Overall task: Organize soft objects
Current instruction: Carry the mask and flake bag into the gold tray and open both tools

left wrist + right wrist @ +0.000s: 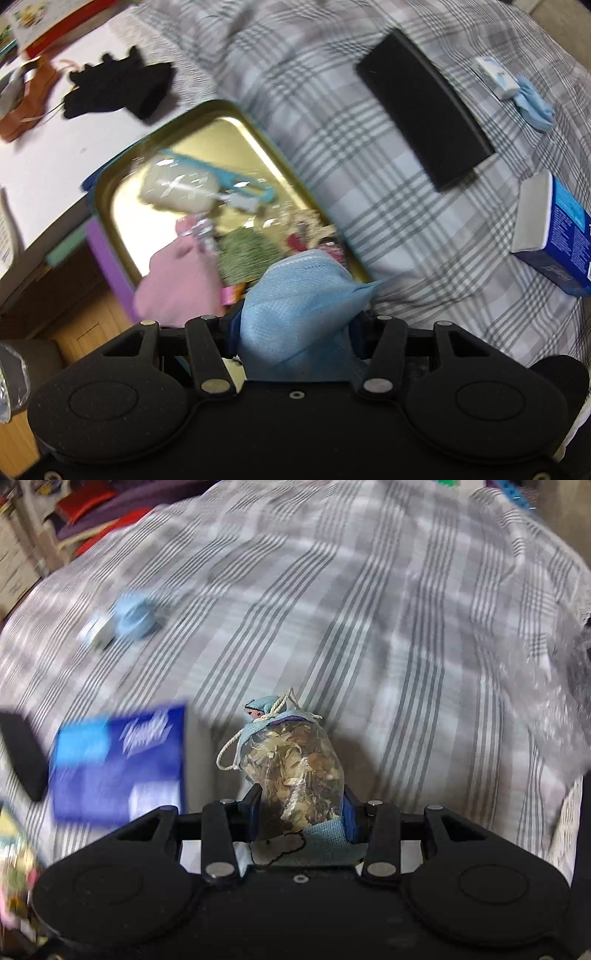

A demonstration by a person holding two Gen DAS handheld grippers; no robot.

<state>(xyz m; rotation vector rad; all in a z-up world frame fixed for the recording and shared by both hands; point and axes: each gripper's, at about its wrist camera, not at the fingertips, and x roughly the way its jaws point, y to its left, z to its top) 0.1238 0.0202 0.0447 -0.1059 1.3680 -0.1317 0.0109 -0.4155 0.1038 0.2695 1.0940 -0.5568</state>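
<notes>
Only the left view shows the gold tin tray [122, 177] ahead-left of the left gripper [293, 328], which is clamped on a blue face mask [299, 306]. Right gripper [301, 808] grips a dried-herb sachet [295, 764] over the plaid bedsheet [388, 627]; blue tissue box [122, 760] to its left, blurred.

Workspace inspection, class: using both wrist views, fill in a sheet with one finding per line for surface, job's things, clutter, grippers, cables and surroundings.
Surface: grey plaid bedcover, wrinkled.
Job's things: blue face mask in the left gripper; sachet of dried leaves in the right gripper; gold tin tray holding a pink pouch and other blurred soft items; black gloves on the white table.
Clutter: black foam block, blue box, small white box touching a light blue cloth.
Grippers: both jaws closed on their items.
Cables: nothing seen.
Surroundings: wooden floor; red and purple items, blurred.
</notes>
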